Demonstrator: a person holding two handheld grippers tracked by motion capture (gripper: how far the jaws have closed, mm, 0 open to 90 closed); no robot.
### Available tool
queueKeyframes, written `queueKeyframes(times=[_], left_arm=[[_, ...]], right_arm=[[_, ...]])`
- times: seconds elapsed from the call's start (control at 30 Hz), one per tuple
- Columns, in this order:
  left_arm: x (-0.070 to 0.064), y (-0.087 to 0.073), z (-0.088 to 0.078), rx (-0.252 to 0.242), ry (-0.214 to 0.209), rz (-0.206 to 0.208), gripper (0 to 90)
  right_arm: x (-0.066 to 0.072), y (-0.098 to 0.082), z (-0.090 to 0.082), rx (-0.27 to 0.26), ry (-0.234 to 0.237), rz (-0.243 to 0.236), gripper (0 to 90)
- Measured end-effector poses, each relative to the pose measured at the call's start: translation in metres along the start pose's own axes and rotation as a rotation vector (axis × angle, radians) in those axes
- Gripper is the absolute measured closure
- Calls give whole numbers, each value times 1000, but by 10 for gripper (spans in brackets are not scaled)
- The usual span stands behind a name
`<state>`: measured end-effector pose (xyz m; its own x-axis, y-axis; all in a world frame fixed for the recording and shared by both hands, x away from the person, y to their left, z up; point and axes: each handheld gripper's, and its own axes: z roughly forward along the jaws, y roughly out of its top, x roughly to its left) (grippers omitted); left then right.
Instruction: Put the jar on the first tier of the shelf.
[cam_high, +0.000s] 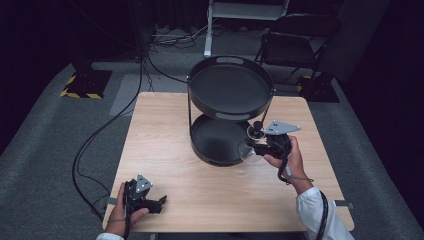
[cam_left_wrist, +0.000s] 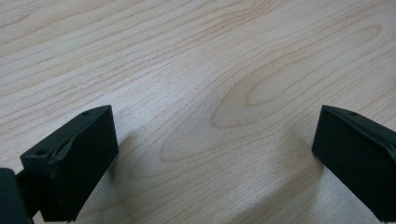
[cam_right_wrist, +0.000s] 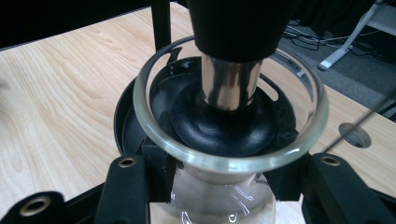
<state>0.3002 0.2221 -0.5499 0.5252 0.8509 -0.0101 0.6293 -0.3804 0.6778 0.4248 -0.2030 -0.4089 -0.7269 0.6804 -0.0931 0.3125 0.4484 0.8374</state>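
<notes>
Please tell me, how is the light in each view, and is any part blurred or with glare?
High view: wooden table evenly lit, surroundings very dark. Left gripper view: sharp wood grain, soft shadows beside the open left gripper. Right gripper view: bright glints on the glass vessel rim, the black knob blurred from closeness.

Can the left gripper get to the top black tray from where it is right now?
Probably yes, with a long stretch. The left gripper sits open at the near corner of the light wooden table, and bare tabletop lies between it and the two-tier round black metal tray stand. The top tray's left side is open.
</notes>
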Motion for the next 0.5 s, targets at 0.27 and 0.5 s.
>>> queueKeyframes(times=[0.27, 0.5], left_arm=[[0, 0, 0, 0, 0, 0, 0], [0, 0, 0, 0, 0, 0, 0]], right_arm=[[5, 8, 17, 4, -2, 3, 512], [7, 12, 27, 4, -5, 7, 512]])
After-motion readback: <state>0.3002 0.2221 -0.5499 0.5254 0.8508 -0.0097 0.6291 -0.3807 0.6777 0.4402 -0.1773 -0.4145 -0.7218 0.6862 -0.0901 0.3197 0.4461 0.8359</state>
